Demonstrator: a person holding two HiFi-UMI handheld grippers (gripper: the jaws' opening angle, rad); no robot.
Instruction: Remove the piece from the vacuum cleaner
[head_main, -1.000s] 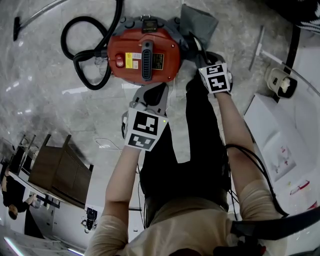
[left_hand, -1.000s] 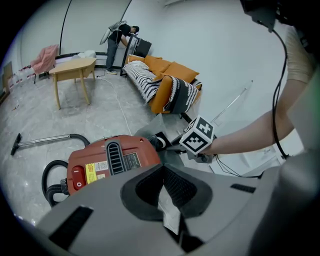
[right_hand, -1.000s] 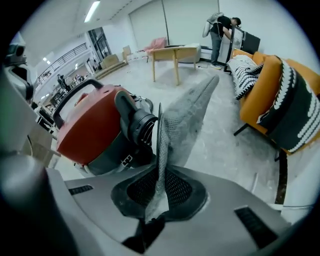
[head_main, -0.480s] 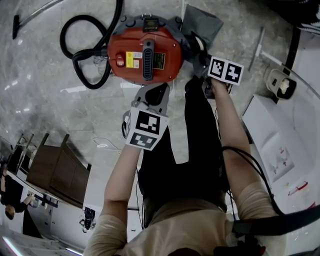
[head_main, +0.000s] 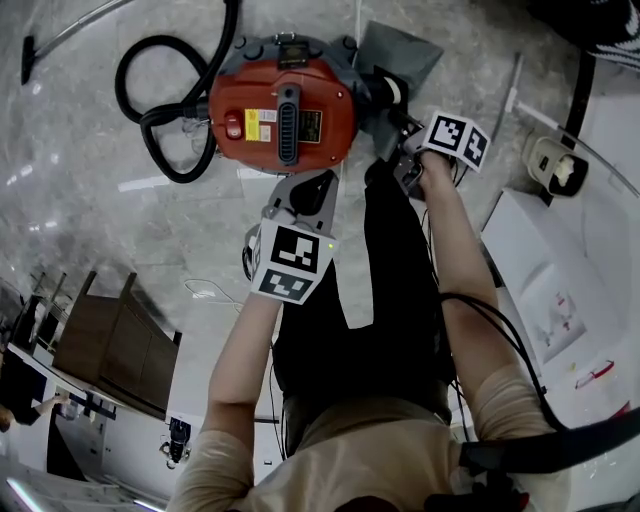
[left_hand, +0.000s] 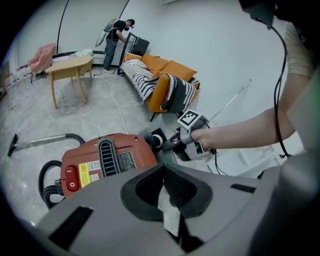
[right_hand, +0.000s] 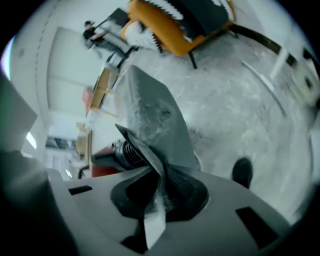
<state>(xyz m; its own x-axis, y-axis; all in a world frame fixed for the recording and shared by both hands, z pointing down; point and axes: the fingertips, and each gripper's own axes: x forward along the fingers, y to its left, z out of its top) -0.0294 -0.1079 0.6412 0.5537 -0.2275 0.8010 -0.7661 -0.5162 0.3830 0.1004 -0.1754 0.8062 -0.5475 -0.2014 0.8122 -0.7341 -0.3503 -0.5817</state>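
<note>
**Right tool rolls with the bag pinched**

Since the earlier frame the right tool (right_hand: 159, 185) has rolled over, and the vacuum cleaner (head_main: 283, 112) has slid slightly across the floor (head_main: 120, 230). The right tool's jaws are clamped on a fold of the grey bag (right_hand: 155, 120), which seems still attached at the black ribbed outlet (right_hand: 127, 152) on the cleaner's side. The left tool (left_hand: 167, 190) hovers near the red body, jaws together on nothing. With the cleaner unbraced, a pull may drag the whole machine, or the thin fold may slip or tear.
</note>
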